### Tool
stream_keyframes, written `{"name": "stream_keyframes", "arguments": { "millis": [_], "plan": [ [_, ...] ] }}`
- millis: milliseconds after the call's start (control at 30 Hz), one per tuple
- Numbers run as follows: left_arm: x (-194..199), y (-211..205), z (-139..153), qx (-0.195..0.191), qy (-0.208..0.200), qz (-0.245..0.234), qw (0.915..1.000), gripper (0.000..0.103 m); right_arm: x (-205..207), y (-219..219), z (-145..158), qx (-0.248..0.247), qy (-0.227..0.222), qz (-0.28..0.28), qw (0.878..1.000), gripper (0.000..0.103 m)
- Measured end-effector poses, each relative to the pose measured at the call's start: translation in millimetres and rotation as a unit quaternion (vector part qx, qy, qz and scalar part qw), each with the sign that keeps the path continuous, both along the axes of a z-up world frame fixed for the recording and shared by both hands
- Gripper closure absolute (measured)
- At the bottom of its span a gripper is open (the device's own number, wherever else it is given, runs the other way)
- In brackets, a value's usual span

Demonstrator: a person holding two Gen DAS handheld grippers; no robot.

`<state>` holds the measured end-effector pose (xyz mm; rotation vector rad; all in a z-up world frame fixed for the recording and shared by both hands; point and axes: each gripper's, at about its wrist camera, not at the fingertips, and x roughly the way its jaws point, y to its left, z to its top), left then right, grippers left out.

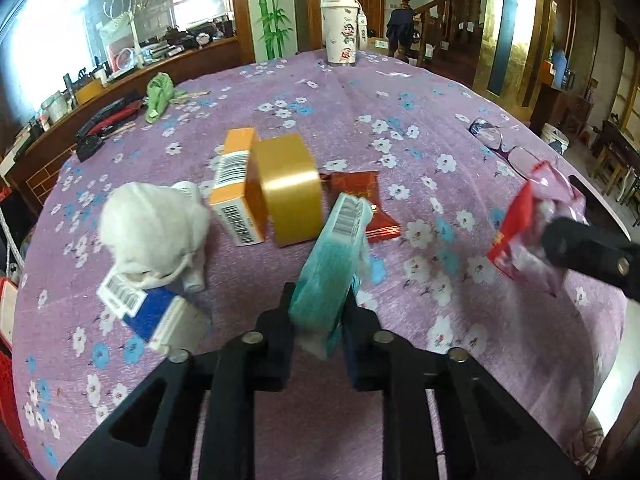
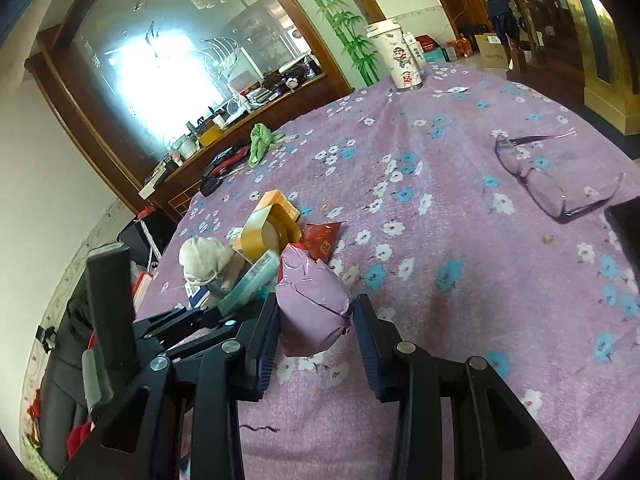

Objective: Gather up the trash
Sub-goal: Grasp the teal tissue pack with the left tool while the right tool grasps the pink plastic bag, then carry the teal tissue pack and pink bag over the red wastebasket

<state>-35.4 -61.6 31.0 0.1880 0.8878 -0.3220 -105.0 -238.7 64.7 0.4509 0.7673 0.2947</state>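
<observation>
A teal box with a barcode (image 1: pixel 332 264) stands tilted between my left gripper's (image 1: pixel 318 316) pads, which are shut on it. It shows again in the right wrist view as the teal box (image 2: pixel 250 282), with the left gripper (image 2: pixel 218 314) low on the left. My right gripper (image 2: pixel 316 316) is shut on a pink and red wrapper packet (image 2: pixel 310 304), held just above the cloth. In the left wrist view that packet (image 1: pixel 524 232) hangs at the right in the right gripper (image 1: pixel 550 236). A heap of trash lies ahead: a white crumpled wad (image 1: pixel 152 228), an orange box (image 1: pixel 236 192), a gold roll (image 1: pixel 288 188), a red packet (image 1: pixel 364 204) and a blue box (image 1: pixel 156 312).
The round table wears a purple flowered cloth (image 1: pixel 400 120). Glasses (image 2: pixel 536 176) lie at the right, with a dark flat thing (image 2: pixel 626 224) at the edge. A white cup (image 1: pixel 342 32) stands at the far side and a green rag (image 1: pixel 158 96) at the far left. A cluttered wooden counter runs behind.
</observation>
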Motion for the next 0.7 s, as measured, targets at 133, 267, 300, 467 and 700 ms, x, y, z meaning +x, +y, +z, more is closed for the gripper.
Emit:
{"name": "stream_keyframes", "arguments": {
  "millis": [133, 267, 300, 467, 700],
  "plan": [
    [2, -13, -5, 0.010, -0.004, 0.000, 0.9999, 0.082, -4, -7, -1, 0.003, 0.002, -0.005, 1.000, 0.064],
    [-4, -9, -3, -0.003, -0.008, 0.006, 0.9999, 0.090, -4, -5, -1, 0.000, 0.001, -0.004, 1.000, 0.064],
    [-7, -6, -2, -0.006, -0.011, 0.008, 0.9999, 0.090, -3, -3, -1, -0.001, 0.000, -0.003, 1.000, 0.064],
    [-28, 27, 15, -0.039, -0.029, 0.032, 0.9983, 0.090, 0, 13, -3, -0.009, 0.004, 0.009, 1.000, 0.064],
    [-61, 89, 43, -0.069, -0.066, 0.079, 0.9923, 0.090, 2, 65, -2, -0.043, 0.009, 0.053, 0.998, 0.064]
  ]
}}
